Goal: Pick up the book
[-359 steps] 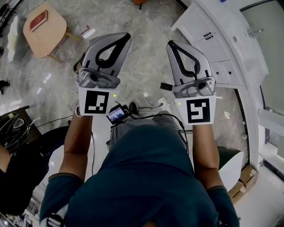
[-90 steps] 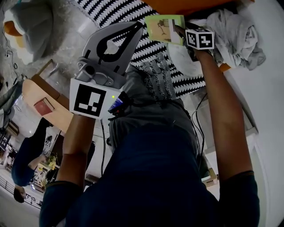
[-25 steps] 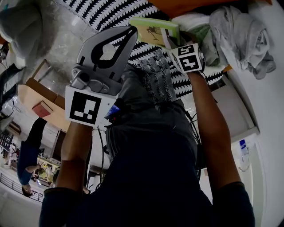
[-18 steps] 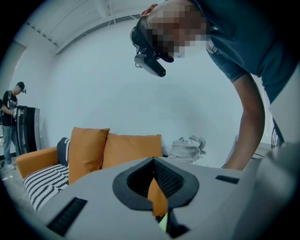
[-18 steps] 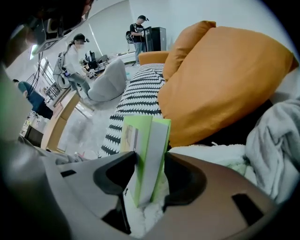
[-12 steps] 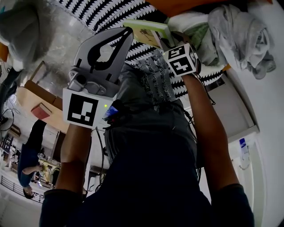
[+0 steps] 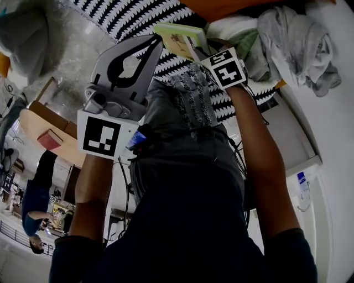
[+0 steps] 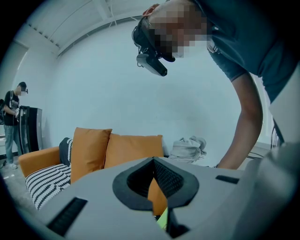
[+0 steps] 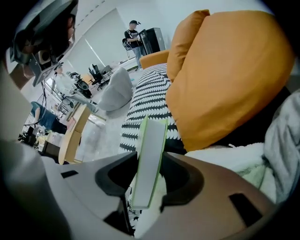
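Observation:
A thin book with a light green cover (image 7: 178,37) hangs edge-on over the sofa, between the jaws of my right gripper (image 7: 202,48). In the right gripper view the book (image 9: 152,136) stands upright in the right gripper (image 9: 150,165). Both pads touch its covers and the jaws are closing on it. My left gripper (image 7: 157,40) is held up to the left of the book with its tips together and nothing between them. In the left gripper view the left gripper (image 8: 153,161) points at the orange cushions.
A black-and-white striped sofa seat (image 7: 124,16) lies under the book, with orange cushions (image 9: 225,70) behind. Crumpled grey clothes (image 7: 298,38) lie to the right. A wooden side table (image 7: 38,119) with a red book (image 7: 48,139) stands at the left. A person (image 8: 11,122) stands far off.
The right gripper has tilted and shifted a little to the left in the head view, carrying the book with it. The left gripper has stayed where it was.

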A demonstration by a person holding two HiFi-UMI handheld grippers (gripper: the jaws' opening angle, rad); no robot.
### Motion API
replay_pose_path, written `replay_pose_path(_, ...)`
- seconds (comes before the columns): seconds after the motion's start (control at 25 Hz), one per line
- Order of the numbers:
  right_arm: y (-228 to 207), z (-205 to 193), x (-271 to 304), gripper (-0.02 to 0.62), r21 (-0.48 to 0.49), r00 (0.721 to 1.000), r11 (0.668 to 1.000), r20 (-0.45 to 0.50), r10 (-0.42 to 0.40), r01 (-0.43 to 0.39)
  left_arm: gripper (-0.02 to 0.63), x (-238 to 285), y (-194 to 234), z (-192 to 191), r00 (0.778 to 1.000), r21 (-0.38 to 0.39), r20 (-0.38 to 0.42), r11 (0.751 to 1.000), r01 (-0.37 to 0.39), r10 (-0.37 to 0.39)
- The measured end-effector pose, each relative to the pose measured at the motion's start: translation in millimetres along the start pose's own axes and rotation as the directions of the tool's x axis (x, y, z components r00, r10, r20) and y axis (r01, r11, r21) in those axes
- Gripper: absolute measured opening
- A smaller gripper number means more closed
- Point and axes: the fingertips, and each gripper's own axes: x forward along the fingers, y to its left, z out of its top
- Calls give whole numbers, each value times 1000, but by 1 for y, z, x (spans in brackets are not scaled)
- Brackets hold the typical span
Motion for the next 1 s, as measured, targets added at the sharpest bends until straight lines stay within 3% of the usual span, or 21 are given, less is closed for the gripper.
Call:
replay_pose_path(0.48, 8, -5, -13, 151, 144, 999, 989, 46, 23, -30, 3, -8, 1, 14, 1000, 13, 15, 1000, -4, 4)
replay_pose_path(1.0, 30, 23, -58, 147, 98, 984, 995, 175, -29, 12, 3, -27, 3, 35, 999, 38, 44, 999, -26, 24)
